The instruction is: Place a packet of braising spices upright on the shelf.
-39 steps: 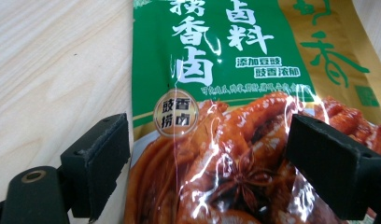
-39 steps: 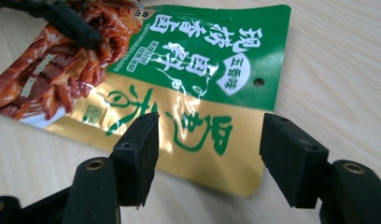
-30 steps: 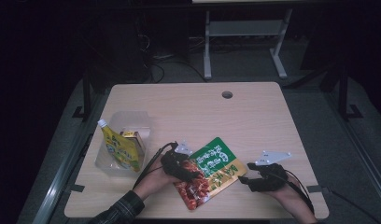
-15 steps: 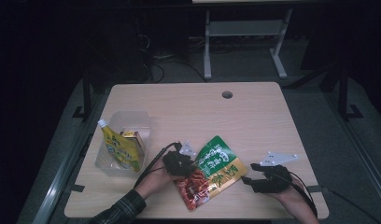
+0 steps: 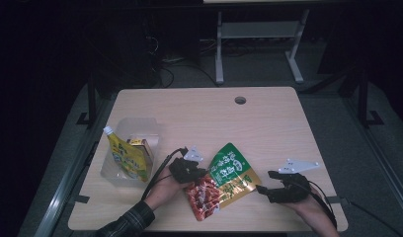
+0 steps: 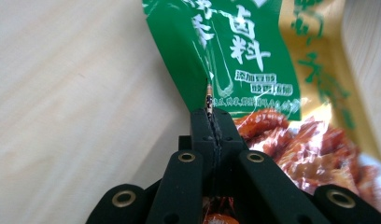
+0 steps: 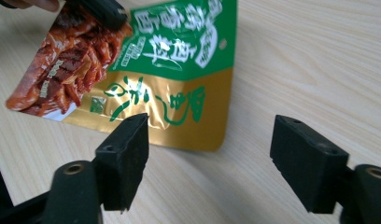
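Pinching the pouch [image 6: 254,60] by its near edge, the left tool [image 6: 211,116] has just closed, jaws clamped tight on the film. The right tool [image 7: 209,140] has just been opening and stands wide, nothing between its jaws, the pouch's gold corner just ahead on the table [image 5: 268,123]. Such a thin edge grip could slip or tear the film if pulled. White Chinese characters on the green panel; I can't read them surely.

In the left gripper view, the glossy green, gold and red food pouch [image 6: 258,70] runs off the top and right edges beyond the left tongs [image 6: 212,122], whose jaws hide the pinched edge. Its print is too small to read from the high view (just blurred glyphs). In the right gripper view, its upper corner is cut off ahead of the right tongs [image 7: 209,154].
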Available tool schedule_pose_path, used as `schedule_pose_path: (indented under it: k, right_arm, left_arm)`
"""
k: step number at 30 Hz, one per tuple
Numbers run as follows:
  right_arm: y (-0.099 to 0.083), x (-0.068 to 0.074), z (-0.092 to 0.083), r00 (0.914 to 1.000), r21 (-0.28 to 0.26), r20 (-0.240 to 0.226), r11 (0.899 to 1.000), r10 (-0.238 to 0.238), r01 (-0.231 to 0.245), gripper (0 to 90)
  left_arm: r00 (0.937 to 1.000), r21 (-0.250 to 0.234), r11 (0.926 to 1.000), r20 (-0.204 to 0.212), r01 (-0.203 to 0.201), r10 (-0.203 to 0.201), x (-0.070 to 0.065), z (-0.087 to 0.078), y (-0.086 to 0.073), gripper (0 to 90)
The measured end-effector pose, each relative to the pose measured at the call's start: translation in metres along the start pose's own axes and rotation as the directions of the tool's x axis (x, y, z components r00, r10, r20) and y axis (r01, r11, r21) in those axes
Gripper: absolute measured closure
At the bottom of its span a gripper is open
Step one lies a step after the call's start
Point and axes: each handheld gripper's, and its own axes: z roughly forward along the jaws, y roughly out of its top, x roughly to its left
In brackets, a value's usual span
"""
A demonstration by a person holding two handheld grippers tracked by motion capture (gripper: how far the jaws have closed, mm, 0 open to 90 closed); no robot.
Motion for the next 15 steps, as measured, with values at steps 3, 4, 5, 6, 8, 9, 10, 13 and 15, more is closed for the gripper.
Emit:
schedule_pose_path:
  k: [3,4,5,6,8,9,10,13,15]
  right_arm:
    - [0.001,-0.001,0.000,0.9998,-0.007,-0.007,1.000,0.017,-0.017,23.7]
    - [0.001,0.000,0.000,0.9997,-0.008,-0.012,1.000,0.022,-0.022,22.9]
    - [0.001,0.000,0.000,0.9995,-0.007,-0.018,1.000,0.025,-0.025,22.0]
    - [0.001,0.000,0.002,0.9993,-0.008,-0.025,1.000,0.026,-0.027,21.2]
    - [0.002,0.001,0.005,0.9973,-0.015,-0.055,0.999,0.049,-0.050,20.0]
    - [0.002,0.001,0.007,0.9964,-0.020,-0.069,0.999,0.049,-0.050,19.3]
    - [0.003,0.003,0.010,0.9954,-0.021,-0.082,0.998,0.051,-0.053,18.8]
    - [0.006,0.008,0.017,0.9926,-0.030,-0.115,0.999,0.040,-0.044,18.7]
    - [0.010,0.011,0.025,0.9920,-0.032,-0.125,0.999,0.017,-0.021,19.0]
  left_arm:
    - [0.9997,-0.067,0.9976,-0.019,0.014,-0.015,0.003,-0.013,0.002,89.8]
    - [0.9995,-0.087,0.9960,-0.023,0.020,-0.022,0.003,-0.017,0.003,89.9]
    - [0.9991,-0.111,0.9933,-0.027,0.031,-0.034,0.003,-0.020,0.004,89.9]
    - [0.9985,-0.133,0.9901,-0.025,0.044,-0.048,0.003,-0.024,0.005,89.9]
    - [0.9979,-0.172,0.9836,-0.026,0.054,-0.059,0.004,-0.032,0.007,90.0]
    - [0.9979,-0.172,0.9836,-0.026,0.054,-0.059,0.004,-0.032,0.007,90.0]
    - [0.9978,-0.202,0.9779,-0.026,0.054,-0.060,0.003,-0.038,0.009,90.0]
    - [0.9985,-0.239,0.9702,-0.025,0.041,-0.048,0.001,-0.045,0.012,90.0]
    - [0.9988,-0.250,0.9675,-0.023,0.036,-0.043,-0.001,-0.048,0.014,90.0]
